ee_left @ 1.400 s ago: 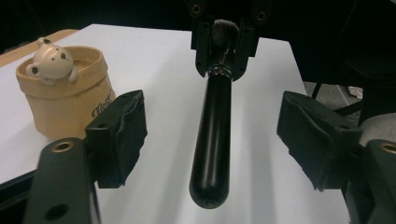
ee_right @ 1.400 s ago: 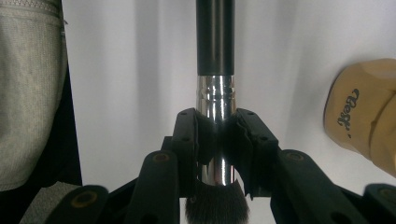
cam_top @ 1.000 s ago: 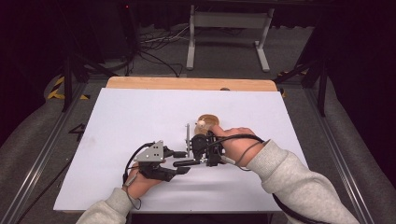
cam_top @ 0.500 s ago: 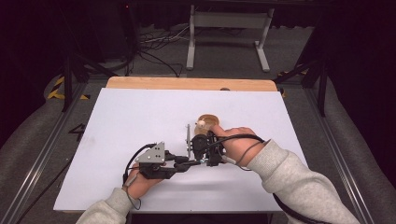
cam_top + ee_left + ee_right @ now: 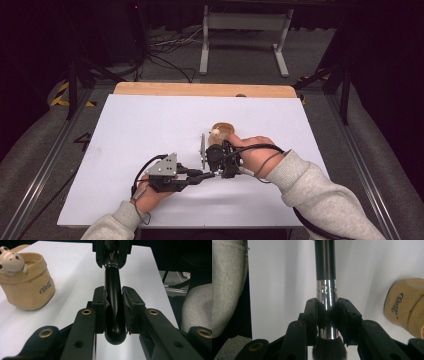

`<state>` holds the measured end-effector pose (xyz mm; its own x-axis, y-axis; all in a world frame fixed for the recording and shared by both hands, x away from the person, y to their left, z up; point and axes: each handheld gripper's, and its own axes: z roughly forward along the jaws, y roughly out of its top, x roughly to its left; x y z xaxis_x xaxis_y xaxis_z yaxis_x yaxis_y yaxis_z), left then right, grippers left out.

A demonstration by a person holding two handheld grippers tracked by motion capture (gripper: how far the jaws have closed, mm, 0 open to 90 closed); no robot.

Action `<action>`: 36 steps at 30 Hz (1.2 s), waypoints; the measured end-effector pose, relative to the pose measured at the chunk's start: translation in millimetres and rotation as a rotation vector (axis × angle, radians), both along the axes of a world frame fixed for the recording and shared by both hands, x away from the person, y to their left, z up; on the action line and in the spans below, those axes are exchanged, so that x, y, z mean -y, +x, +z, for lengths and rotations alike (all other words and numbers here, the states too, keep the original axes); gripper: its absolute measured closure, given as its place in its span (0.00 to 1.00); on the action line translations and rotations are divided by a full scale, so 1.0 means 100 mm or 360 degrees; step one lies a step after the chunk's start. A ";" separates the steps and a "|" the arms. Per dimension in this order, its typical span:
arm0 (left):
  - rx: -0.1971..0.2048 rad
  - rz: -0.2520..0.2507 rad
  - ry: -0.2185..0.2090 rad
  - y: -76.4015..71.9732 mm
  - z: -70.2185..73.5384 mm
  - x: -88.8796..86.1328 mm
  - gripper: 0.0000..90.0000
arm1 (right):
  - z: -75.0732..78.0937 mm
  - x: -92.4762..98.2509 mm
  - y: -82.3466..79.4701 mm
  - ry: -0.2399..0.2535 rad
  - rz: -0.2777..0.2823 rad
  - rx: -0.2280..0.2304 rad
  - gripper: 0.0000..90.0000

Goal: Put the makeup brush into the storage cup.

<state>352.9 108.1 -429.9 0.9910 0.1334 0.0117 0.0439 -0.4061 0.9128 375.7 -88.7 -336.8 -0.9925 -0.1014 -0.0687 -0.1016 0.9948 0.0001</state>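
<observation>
So from the high view, both hands sit near the front middle of the white surface (image 5: 125, 135), with the left tongs (image 5: 202, 175) and right tongs (image 5: 216, 170) meeting tip to tip just in front of the tan cup (image 5: 222, 132). Loads of bare room to the left and toward the far wooden edge, and a fair strip on the right too; the front edge is close under the left hand. In the left gripper view, the left tongs (image 5: 113, 301) have just been closing and now clamp the black handle end of the makeup brush (image 5: 113, 302), rounded tip poking back between the jaws. The cup (image 5: 26, 282) with a little bear on its rim stands off to the left, apart from the brush, and the surface's edge runs down the right side. In the right gripper view, the right tongs (image 5: 329, 312) are gripping the brush (image 5: 325, 270) on its shiny metal ferrule, bristles at the bottom, handle pointing away. The cup (image 5: 404, 305) is near on the right, not touching.
</observation>
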 end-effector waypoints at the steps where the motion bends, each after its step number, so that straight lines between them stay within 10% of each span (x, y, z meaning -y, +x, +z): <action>1: 0.0006 0.0000 0.0002 0.00 0.00 0.00 0.82 | 0.00 0.00 0.00 0.0001 0.0002 -0.0001 0.78; 16: 0.0036 0.0005 -0.0002 -0.03 0.03 -0.02 0.83 | 0.04 0.09 0.01 0.0140 -0.0064 0.0017 0.56; 24: 0.0033 0.0006 -0.0019 -0.02 0.03 -0.04 0.83 | 0.15 0.24 0.00 0.0407 -0.0128 0.0042 0.36; 36: 0.0027 0.0000 -0.0057 0.00 0.03 -0.08 0.83 | 0.23 0.62 -0.01 0.0787 -0.0183 0.0008 0.36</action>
